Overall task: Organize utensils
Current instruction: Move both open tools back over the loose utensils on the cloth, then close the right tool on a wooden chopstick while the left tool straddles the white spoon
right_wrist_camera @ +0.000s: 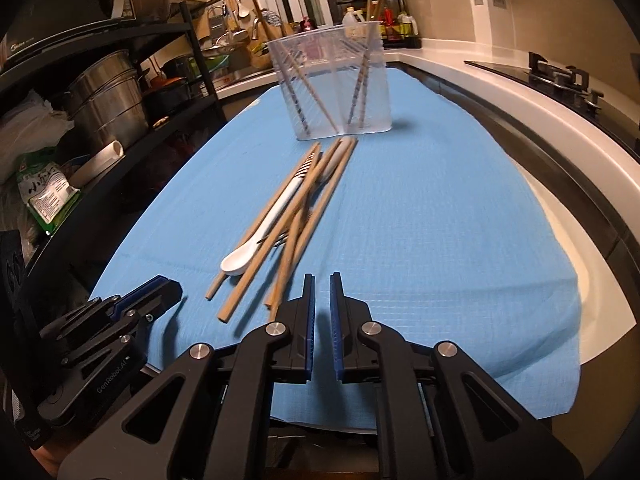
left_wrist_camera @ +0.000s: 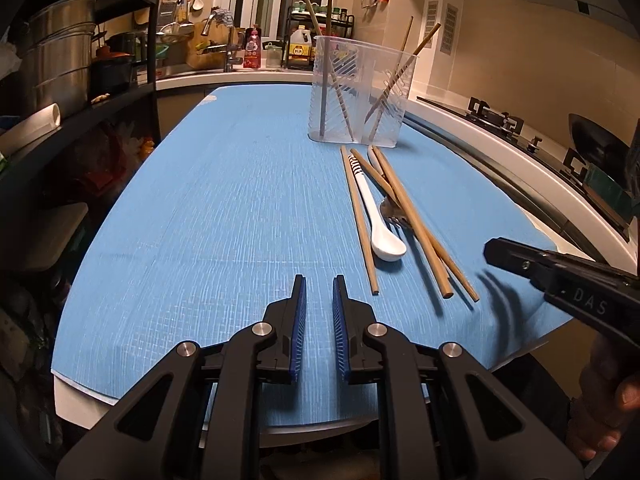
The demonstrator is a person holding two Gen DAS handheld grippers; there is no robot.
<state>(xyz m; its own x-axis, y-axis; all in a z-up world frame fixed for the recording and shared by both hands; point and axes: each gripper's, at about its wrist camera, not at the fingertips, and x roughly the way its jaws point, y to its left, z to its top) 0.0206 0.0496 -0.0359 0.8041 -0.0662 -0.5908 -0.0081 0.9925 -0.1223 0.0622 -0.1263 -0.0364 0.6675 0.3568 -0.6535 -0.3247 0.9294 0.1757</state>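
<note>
Tabletop (left_wrist_camera: 200,208): covered by a blue cloth, seen from both wrist views.

Holder (left_wrist_camera: 360,92): clear plastic, upright at 12 o'clock on the tabletop, with 2 compartments. Each compartment contains chopsticks leaning at angles.

Loose chopsticks (left_wrist_camera: 416,228): wooden, lying in a crossed pile just in front of the holder, at about 1 o'clock from the left tool. Their near ends point toward the tabletop's front edge.

Spoon (left_wrist_camera: 380,224): white, with a striped handle end. It lies among the loose chopsticks, bowl toward the front.

Fork (left_wrist_camera: 390,210): metal, partly hidden under the chopsticks, just beside the spoon.

Left tool (left_wrist_camera: 320,284): low over the front of the tabletop, fingers narrowly parted, nothing between them.

Right tool (right_wrist_camera: 320,280): fingers narrowly parted and empty, tips just beside the near ends of the loose chopsticks; contact cannot be told.
</note>
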